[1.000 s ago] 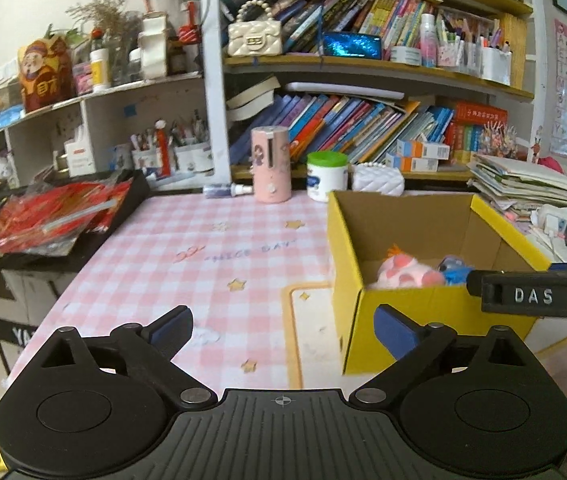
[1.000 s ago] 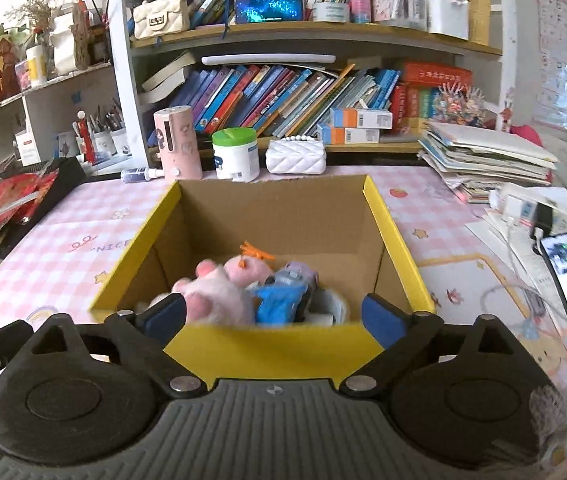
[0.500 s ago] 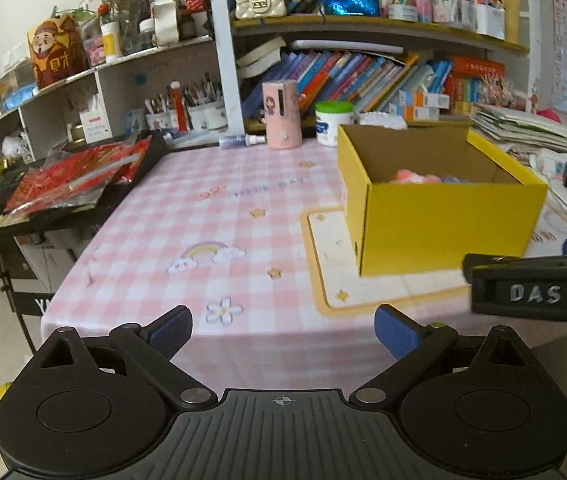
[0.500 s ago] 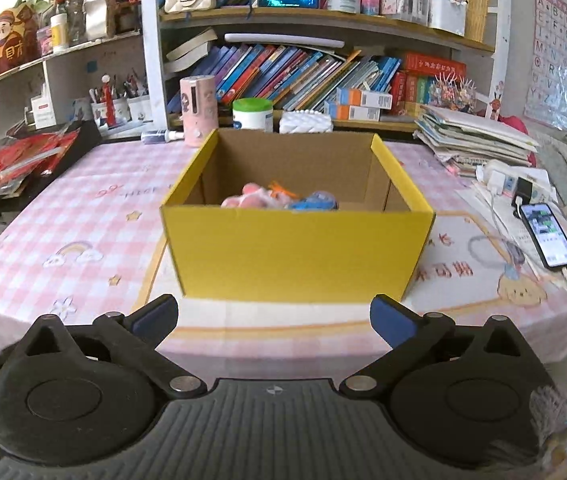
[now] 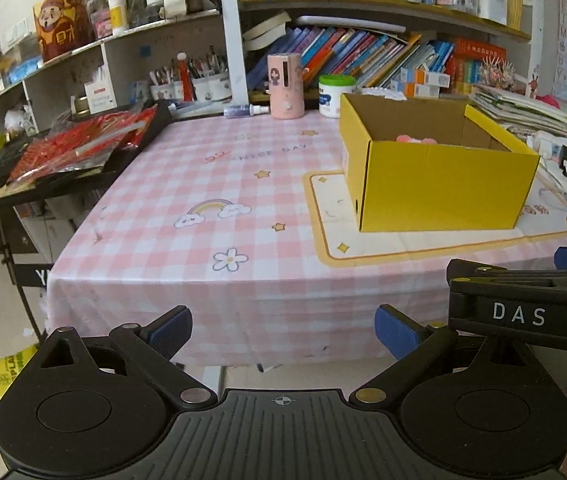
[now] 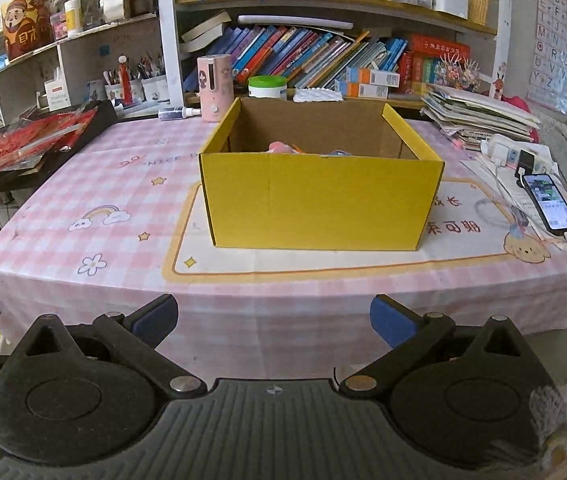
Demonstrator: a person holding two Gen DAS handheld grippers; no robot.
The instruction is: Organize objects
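On the tabletop (image 6: 83, 184), which is covered by a pink checked cloth, a yellow cardboard box (image 6: 319, 200) is seen standing open-topped on a cream mat with an orange border (image 6: 323, 258). Inside the box, only the tops of soft toys (image 6: 283, 147) are visible above the near wall; a pink one can be made out, the rest cannot be told apart. The right gripper (image 6: 273, 316) is held off the near edge of the tabletop, in front of the box and apart from it, its jaws spread wide with nothing between them; they have just been opening to that width. The left gripper (image 5: 283, 330) is likewise held before the table edge, to the left of the box, its jaws wide and empty. Beyond the box, a pink cylinder (image 6: 215, 88) and a green-lidded white jar (image 6: 267, 87) are stood against the bookshelf (image 6: 323, 4). A phone (image 6: 549, 202) is laid to the right of the box, near the edge.
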